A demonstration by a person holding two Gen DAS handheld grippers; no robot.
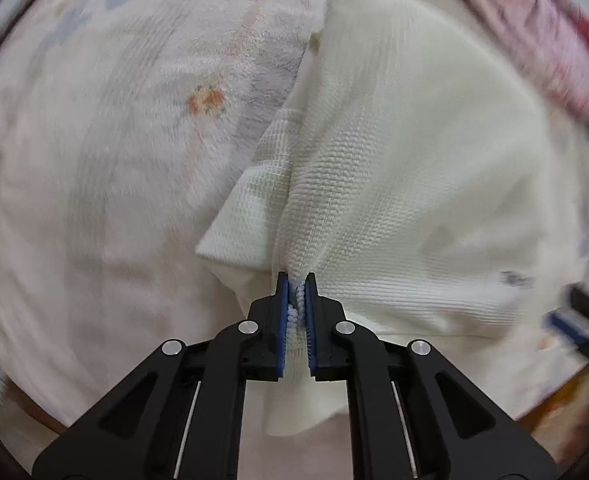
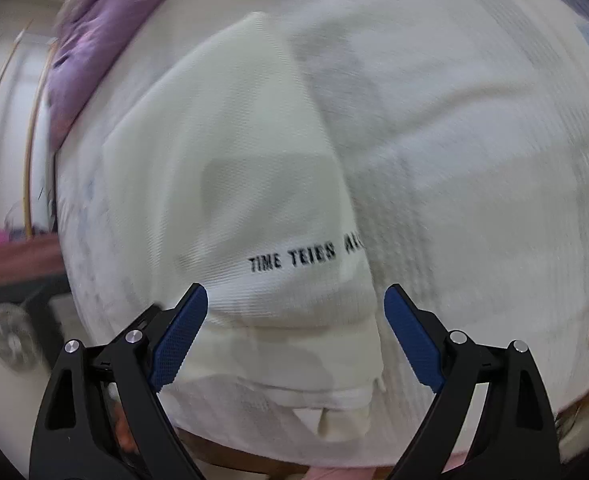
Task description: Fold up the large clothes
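Observation:
A cream waffle-knit garment (image 1: 394, 180) lies spread over a pale fleecy blanket (image 1: 114, 140). My left gripper (image 1: 296, 280) points straight down and is shut on a bunched fold of the garment's edge, with fabric squeezed between the blue pads. A corner flap hangs to the left of the grip. In the right wrist view the same garment (image 2: 234, 160) shows a line of black printed letters (image 2: 294, 258). My right gripper (image 2: 295, 292) is open wide just over the garment's lower part, and its pads (image 2: 182, 332) press on nothing.
A pink and purple patterned cloth (image 1: 534, 40) is heaped at the far edge and also appears as a purple cloth (image 2: 86, 60) at upper left. The blanket (image 2: 474, 160) stretches to the right. A fan (image 2: 10, 344) stands beyond the bed's left side.

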